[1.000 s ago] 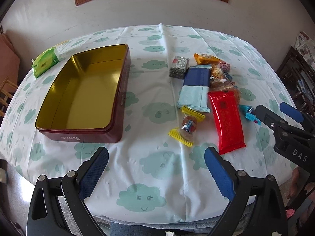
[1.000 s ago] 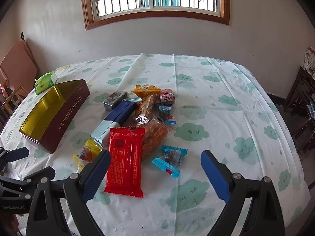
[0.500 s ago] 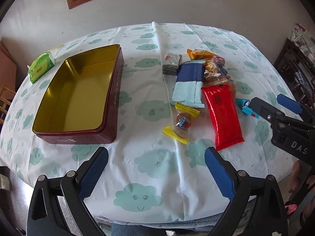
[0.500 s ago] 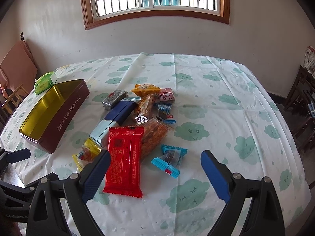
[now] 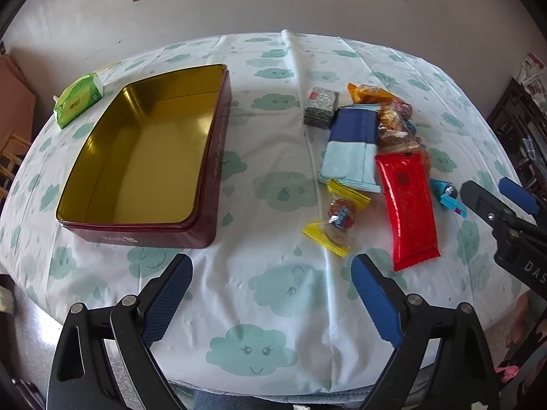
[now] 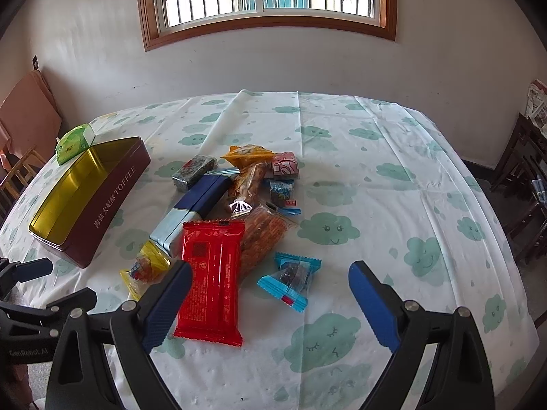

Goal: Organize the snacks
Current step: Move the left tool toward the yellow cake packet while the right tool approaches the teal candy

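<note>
Both grippers, left (image 5: 271, 294) & right (image 6: 270, 304), fingers apart & empty; left view slid sideways, tin (image 5: 205, 157) w/ nothing inside, snacks (image 6: 212, 273) ahead untouched.

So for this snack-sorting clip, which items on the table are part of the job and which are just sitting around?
Part of the job:
- toffee tin, open, nothing in it
- red packet
- blue box
- yellow-wrapped candy
- blue-wrapped candy
- grey block snack
- orange and pink snacks behind
- left gripper and right gripper, both open

Just lying about:
- green tissue pack
- chairs
</note>
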